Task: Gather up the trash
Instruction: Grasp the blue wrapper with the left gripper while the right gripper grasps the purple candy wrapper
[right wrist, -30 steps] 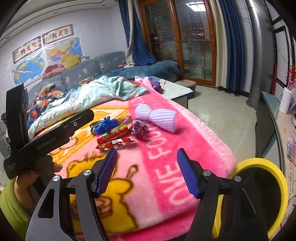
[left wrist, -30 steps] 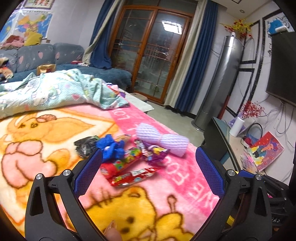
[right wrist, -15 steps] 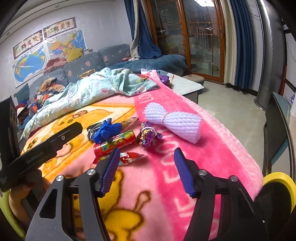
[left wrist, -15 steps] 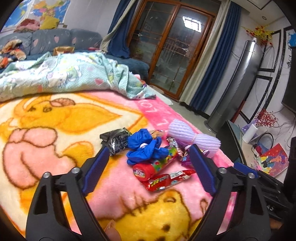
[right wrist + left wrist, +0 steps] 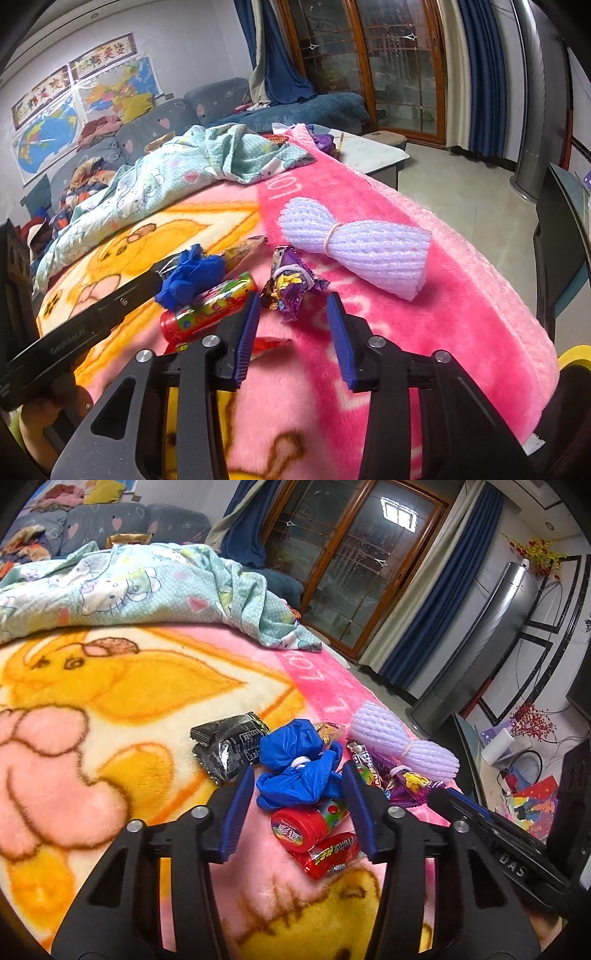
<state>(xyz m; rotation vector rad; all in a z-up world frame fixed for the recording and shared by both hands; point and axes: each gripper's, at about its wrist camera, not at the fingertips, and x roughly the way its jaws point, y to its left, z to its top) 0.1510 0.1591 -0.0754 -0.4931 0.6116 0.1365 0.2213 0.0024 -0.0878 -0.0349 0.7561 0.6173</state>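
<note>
The crumpled blue plastic glove [image 5: 299,766] lies at frame centre on the pink and yellow plush blanket [image 5: 110,686], directly between the fingertips of the left gripper [image 5: 297,788]. The jaws stand part open, bracketing the glove without visibly pinching it; contact cannot be confirmed. The glove's long axis runs roughly across the jaw gap. The right gripper [image 5: 293,308], also part open and empty, points at the crinkled purple foil candy wrapper [image 5: 290,282] just ahead. Both tools are held low, tilted down.
</note>
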